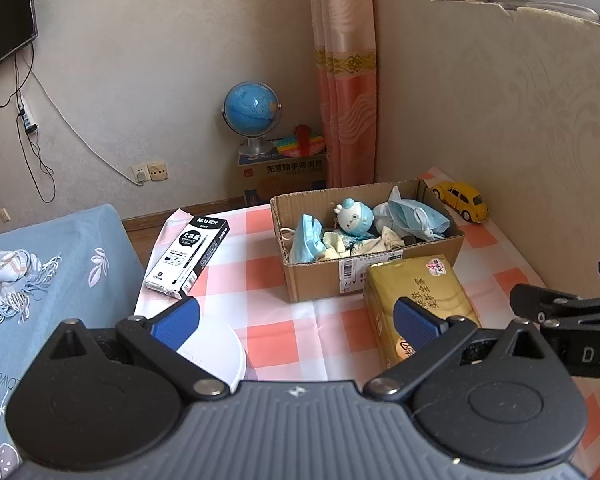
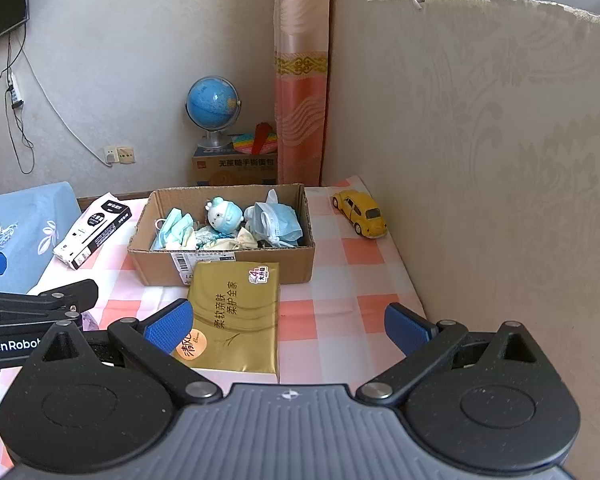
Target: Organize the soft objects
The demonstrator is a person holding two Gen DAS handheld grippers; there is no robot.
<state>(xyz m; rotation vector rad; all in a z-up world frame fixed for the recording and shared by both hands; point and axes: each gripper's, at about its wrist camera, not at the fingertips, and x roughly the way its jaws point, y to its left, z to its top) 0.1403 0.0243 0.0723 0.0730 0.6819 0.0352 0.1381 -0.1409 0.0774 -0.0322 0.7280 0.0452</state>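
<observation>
Two spread claws [image 2: 288,326], one tissue pack [image 2: 234,316], one box [image 2: 220,258].

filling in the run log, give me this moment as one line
left tool: open, empty | right tool: open, empty | cardboard box: holds face masks, doll | tissue pack: on table, outside box

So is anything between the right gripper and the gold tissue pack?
Nothing visible. The right gripper hangs open with the gold tissue pack lying directly ahead on the checked tablecloth, just before the cardboard box.
</observation>
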